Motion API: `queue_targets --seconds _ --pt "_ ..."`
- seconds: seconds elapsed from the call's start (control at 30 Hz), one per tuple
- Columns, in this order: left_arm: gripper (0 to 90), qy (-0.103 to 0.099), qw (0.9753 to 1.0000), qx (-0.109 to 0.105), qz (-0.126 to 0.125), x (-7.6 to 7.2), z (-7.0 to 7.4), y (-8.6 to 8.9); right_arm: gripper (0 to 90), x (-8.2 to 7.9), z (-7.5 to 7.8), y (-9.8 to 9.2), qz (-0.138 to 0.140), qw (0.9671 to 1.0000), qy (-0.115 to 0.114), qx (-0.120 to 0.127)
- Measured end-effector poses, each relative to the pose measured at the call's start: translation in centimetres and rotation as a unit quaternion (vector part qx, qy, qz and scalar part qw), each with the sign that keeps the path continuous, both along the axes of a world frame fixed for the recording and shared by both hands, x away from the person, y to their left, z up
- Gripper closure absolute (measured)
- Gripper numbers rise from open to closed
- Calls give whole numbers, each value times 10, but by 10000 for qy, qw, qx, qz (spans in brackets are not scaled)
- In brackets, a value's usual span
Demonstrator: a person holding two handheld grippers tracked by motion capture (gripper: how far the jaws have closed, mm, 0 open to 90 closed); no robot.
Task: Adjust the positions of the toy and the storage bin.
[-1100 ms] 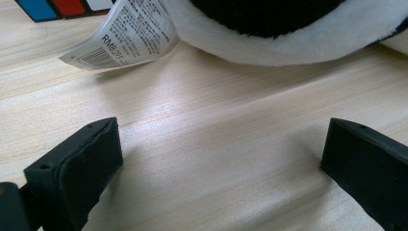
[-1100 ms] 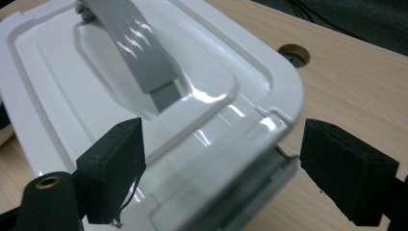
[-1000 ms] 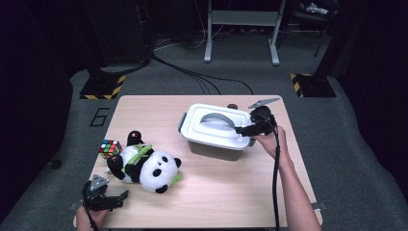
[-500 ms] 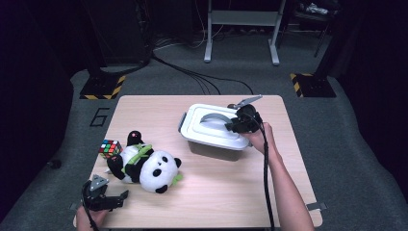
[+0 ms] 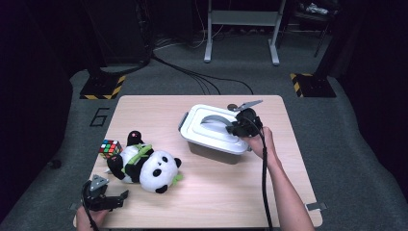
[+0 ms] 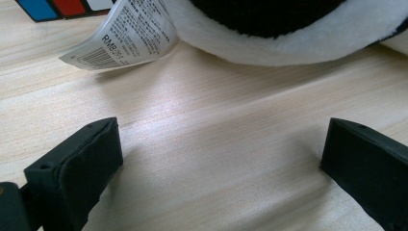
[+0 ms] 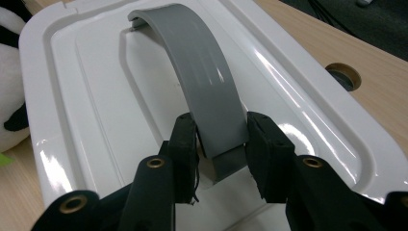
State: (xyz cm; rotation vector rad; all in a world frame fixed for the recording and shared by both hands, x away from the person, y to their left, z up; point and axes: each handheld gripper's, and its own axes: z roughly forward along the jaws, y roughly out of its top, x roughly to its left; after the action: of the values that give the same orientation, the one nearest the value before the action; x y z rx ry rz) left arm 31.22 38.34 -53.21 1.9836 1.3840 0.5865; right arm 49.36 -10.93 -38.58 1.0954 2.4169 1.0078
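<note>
Right tongs (image 7: 219, 144) moved onto lid handle (image 7: 207, 91), now pinching it; lid (image 5: 211, 129) still seated, lifting remains. Left tongs (image 6: 216, 163) spread, idle on tabletop (image 6: 202, 125).

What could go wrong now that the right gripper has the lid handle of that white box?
The right gripper pinches the grey handle near one end, so the white lid may tilt or slip when lifted. If the lid sticks, the whole box could rise or slide towards the panda toy.
</note>
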Motion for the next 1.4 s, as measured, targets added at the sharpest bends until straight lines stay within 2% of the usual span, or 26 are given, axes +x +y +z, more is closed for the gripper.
queue_targets --seconds 0.17,0.3,0.4,0.47,0.6,0.77,0.9,1.1,1.4 --pt "4 -4 10000 -3 7 0 0 0 656 -14 2 5 -54 9999 63 -109" --pt "5 -6 10000 -8 10 0 0 0 650 -19 3 5 53 9999 40 -128" --pt "4 -4 10000 -7 8 0 0 0 588 -15 4 5 186 9997 94 -82" --pt "4 -5 10000 -6 6 0 0 0 526 -13 6 7 291 9995 51 -98" --pt "5 -4 10000 -6 9 0 0 0 500 -5 12 16 674 9976 -103 -113" --pt "5 -7 10000 -8 8 0 0 0 525 8 20 26 997 9950 -103 -38" --pt "5 -6 10000 -6 7 0 0 0 617 14 21 31 969 9952 -86 -102" --pt "5 -3 10000 -5 7 0 0 0 631 12 20 29 909 9959 -3 -46" --pt "5 -6 10000 -6 10 0 0 0 632 6 20 31 627 9978 189 59"
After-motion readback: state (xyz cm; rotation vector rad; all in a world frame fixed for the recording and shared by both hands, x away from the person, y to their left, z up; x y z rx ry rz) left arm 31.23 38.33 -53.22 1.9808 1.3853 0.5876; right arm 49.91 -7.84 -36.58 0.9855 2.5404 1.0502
